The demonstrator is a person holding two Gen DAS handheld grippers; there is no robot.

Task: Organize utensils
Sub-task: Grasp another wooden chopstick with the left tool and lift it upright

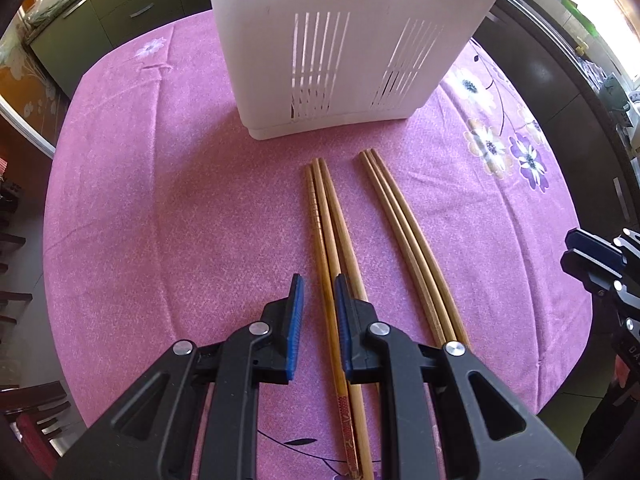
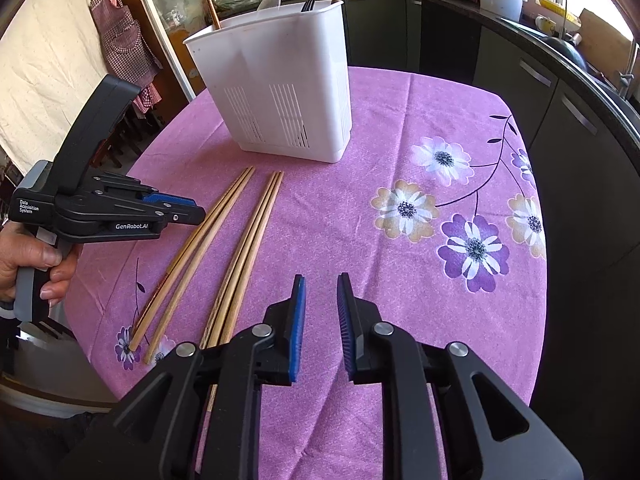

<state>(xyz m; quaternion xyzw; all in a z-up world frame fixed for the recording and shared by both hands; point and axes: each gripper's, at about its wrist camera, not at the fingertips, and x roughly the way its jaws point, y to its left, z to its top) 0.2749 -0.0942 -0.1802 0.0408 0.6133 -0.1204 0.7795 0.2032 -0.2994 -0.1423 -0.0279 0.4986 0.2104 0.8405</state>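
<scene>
six wooden chopsticks lie on the table in two bundles of three: a left bundle [image 1: 326,240] and a right bundle [image 1: 404,236], side by side and just apart, tips toward one white slotted utensil holder [image 1: 340,60] standing upright at the far side. two grippers show. the left gripper [image 1: 318,292] hovers over the left bundle with its blue pads slightly spread, one chopstick showing in the gap, the pads not pressing on it. the right gripper [image 2: 321,294] sits to the right of both bundles, pads slightly apart over bare cloth, gripping nothing.

the holder's top is cut off in the left wrist view; in the right wrist view a few handles poke out of it, too small to count surely. the near ends of the bundles are hidden under the gripper bodies. a hand [image 2: 28,264] clasps the left gripper's handle.

the table wears a pink floral tablecloth [image 2: 400,264]; dark kitchen cabinets [image 2: 520,92] run behind, and a checked apron [image 2: 120,40] hangs at far left.
</scene>
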